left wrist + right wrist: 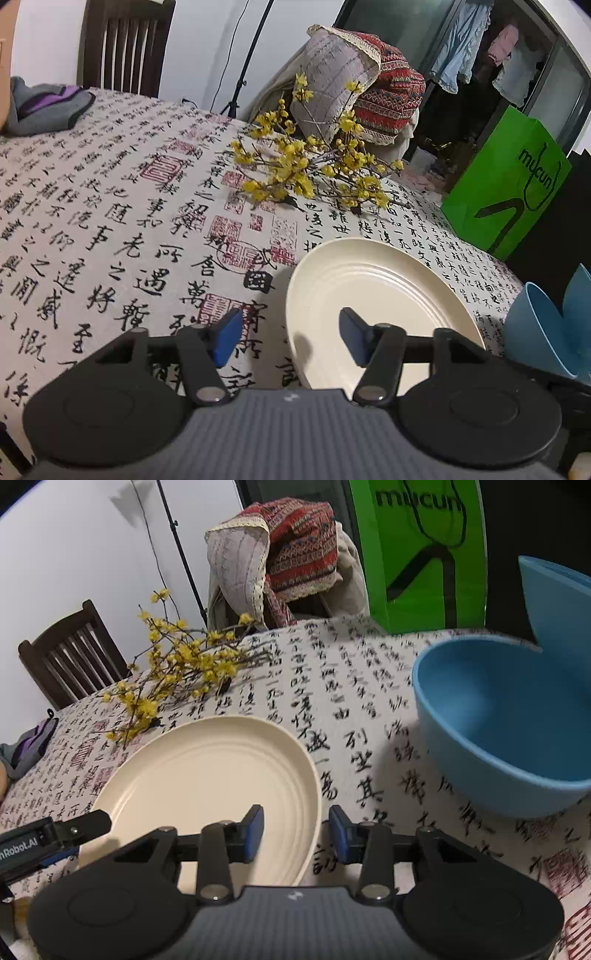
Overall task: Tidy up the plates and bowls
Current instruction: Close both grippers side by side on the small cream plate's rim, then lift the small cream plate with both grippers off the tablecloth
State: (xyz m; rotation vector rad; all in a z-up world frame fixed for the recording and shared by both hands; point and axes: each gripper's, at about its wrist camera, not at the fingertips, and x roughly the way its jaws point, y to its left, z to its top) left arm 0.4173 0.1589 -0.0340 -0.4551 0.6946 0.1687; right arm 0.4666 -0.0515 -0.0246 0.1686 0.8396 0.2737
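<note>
A cream ribbed plate [376,295] [207,775] lies flat on the calligraphy-print tablecloth [110,221]. My left gripper [291,339] straddles the plate's left rim, one blue pad over the cloth and the other over the plate, with a wide gap and no pad touching. My right gripper [296,832] straddles the plate's right rim with a narrower gap, and its pads stand clear of the rim too. A finger of the left gripper [74,830] shows at the plate's left edge. A blue bowl [498,720] [535,325] stands right of the plate, with a second blue bowl [554,590] tilted behind it.
Yellow flowering branches [303,170] [173,672] lie on the table beyond the plate. A green paper bag [517,184] stands at the far right edge. A cloth-draped chair [280,561], a dark wooden chair [70,657] and a grey-purple bundle [44,107] ring the table.
</note>
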